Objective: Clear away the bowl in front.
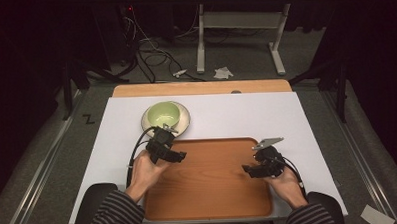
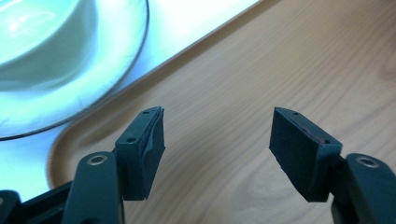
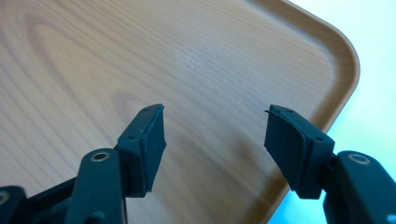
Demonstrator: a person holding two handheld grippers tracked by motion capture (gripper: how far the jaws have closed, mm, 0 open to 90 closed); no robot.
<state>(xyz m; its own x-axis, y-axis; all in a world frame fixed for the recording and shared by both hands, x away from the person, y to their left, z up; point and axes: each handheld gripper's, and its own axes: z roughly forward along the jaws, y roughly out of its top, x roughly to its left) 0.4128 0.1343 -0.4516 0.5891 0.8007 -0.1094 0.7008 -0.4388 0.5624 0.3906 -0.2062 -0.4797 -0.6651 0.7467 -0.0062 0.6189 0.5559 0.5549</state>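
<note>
No readable text at the table.

No letters, numbers, labels or brand marks can be read on any surface in the three views: the wooden tray (image 1: pixel 209 191), the green bowl (image 1: pixel 163 113) and its plate (image 1: pixel 184 123), and the white tabletop (image 1: pixel 246 115) are all plain, and the black pads (image 2: pixel 299 149) of the grippers carry no print. A dark zigzag mark (image 1: pixel 88 118) lies on the floor left of the table, too small to tell whether it is a sign or a scrap.
</note>
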